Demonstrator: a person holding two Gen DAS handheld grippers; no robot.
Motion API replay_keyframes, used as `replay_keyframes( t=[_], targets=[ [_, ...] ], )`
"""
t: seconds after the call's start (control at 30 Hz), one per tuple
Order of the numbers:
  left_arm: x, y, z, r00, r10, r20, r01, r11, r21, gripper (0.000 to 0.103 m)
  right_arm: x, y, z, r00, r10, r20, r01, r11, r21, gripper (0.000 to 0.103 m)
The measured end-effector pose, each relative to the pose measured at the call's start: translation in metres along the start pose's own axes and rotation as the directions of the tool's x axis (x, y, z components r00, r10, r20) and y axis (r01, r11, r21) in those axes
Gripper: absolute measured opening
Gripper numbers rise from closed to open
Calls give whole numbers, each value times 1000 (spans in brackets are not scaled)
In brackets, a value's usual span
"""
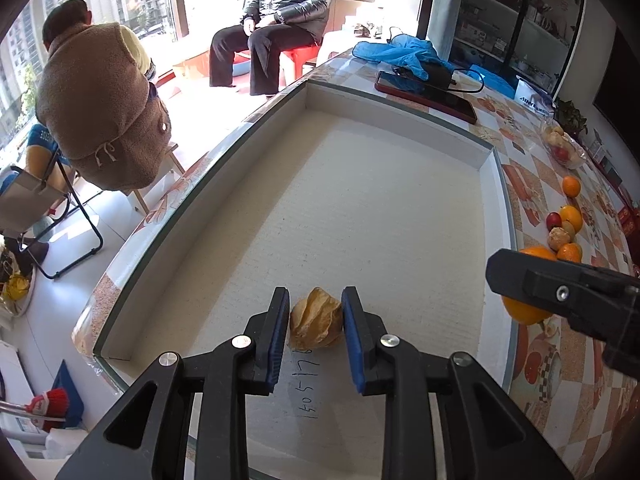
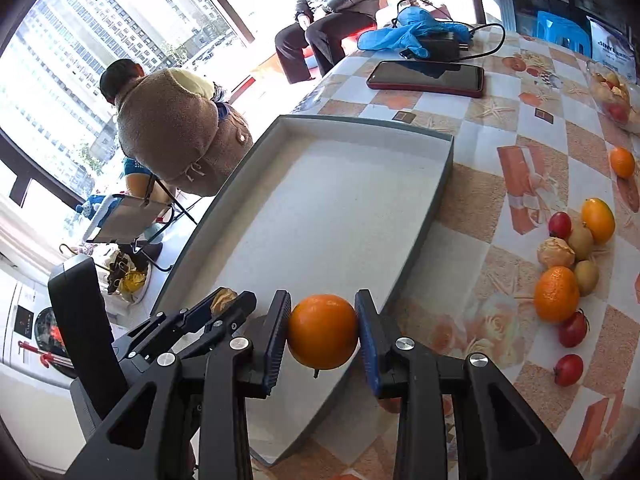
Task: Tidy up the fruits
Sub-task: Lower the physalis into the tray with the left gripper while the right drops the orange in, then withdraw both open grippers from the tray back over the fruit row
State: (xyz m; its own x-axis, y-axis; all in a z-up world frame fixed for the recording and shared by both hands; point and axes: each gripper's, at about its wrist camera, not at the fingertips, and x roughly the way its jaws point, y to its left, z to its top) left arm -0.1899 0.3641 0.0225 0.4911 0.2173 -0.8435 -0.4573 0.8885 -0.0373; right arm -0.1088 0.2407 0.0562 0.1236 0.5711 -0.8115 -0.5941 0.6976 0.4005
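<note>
the step in hand looks like setting two fruits into the shallow grey-rimmed cardboard tray (image 1: pixel 400 216) with its pale textured floor. the left gripper (image 1: pixel 316 316) has a papery tan husked fruit, like a physalis (image 1: pixel 316 323), between its blue pads (image 1: pixel 280 336); the pads sit against the husk's sides low over the tray's near end, by some handwritten digits, and whether they press or have slackened i cannot tell for sure. to do it well, i'd ease this grip off gently, since the husk would crush easily, and lift straight away. the right gripper (image 2: pixel 323 332) is clamped narrowly on a round smooth orange (image 2: pixel 323 331), carried above the tray's near right rim; it should go further inward before release so it cannot roll over the low wall. both tools point steeply downward, side by side, the left one's fingers visible just left of the right. more fruit (image 2: pixel 576 264) waits loose on the checked tablecloth (image 2: pixel 480 208).
</note>
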Motion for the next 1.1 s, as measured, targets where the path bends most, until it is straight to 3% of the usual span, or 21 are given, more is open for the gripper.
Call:
replay_keyframes(
  t=[0.13, 0.33, 0.4, 0.47, 0.67, 0.83, 0.97, 1.1],
  targets=[
    [-2, 0, -2, 999, 16, 32, -16, 1000, -1, 79, 16, 11, -1, 1000, -20, -24, 19, 999, -43, 35],
    [-7, 0, -2, 999, -7, 45, 7, 1000, -9, 82, 16, 8, -3, 998, -52, -33, 50, 997, -60, 37],
    [-6, 1, -2, 999, -13, 36, 14, 1000, -22, 82, 6, 4, -3, 1000, -28, 2, 28, 998, -55, 83],
    [-6, 1, -2, 1000, -11, 27, 11, 1000, -27, 82, -7, 2, -4, 995, -79, 55, 82, 995, -54, 102],
    [-17, -1, -3, 999, 3, 50, -2, 1000, -17, 82, -41, -26, -13, 976, -171, 134, 177, 983, -40, 102],
    [-33, -19, -1, 996, -40, 83, 38, 999, 29, 82, -69, -82, -38, 940, -299, 166, 292, 954, 68, 102],
    [-46, -47, -1, 990, -97, 100, 87, 991, 101, 82, -80, -139, -65, 912, -394, 114, 375, 914, 157, 102],
    [-55, -82, -6, 983, -155, 97, 135, 973, 188, 83, -94, -193, -96, 869, -491, 67, 457, 846, 275, 102]
  ],
)
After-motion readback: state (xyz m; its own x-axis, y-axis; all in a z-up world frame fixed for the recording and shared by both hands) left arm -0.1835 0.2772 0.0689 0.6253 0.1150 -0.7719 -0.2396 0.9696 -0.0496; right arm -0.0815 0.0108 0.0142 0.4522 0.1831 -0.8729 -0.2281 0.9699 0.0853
